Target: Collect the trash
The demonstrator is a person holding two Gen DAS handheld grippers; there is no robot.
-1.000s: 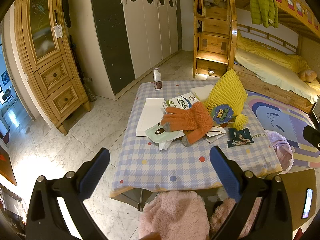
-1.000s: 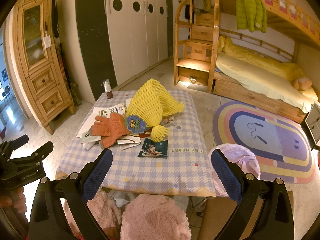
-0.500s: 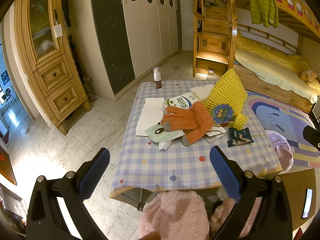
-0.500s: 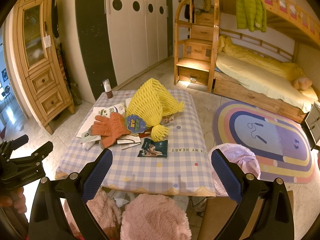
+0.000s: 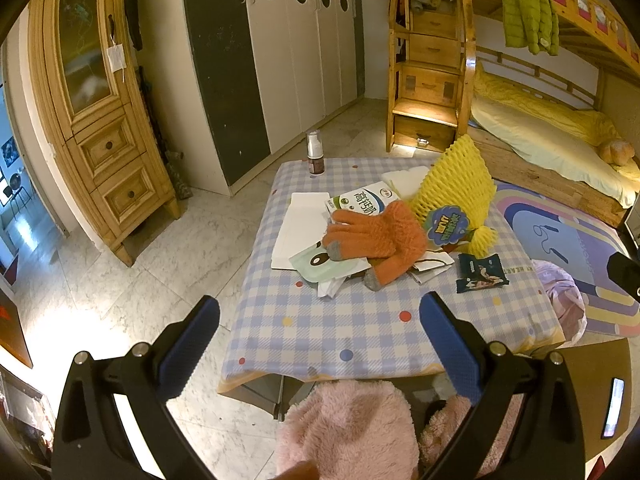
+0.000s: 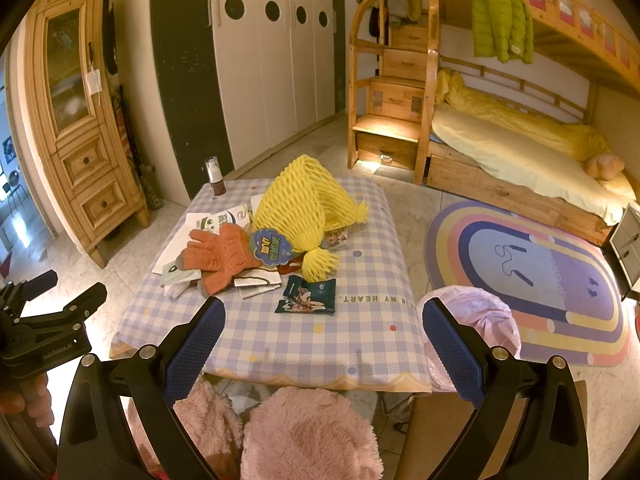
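Right wrist view: both the right gripper (image 6: 320,336) and left gripper (image 5: 318,334) hang wide apart, empty, near the checked table (image 6: 360,344) (dark snack wrapper (image 6: 307,295) nearest).

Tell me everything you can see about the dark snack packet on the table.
The dark snack packet is a small, flat pouch, dark green to black, with crimped ends, a printed picture and a small white mark; it looks like glossy plastic film. Whether it is opened cannot be told. It lies flat on the checked tablecloth, apart from the main pile, just in front of the yellow foam net, which may just touch its far edge. Neither gripper touches it. In the left wrist view it shows at.
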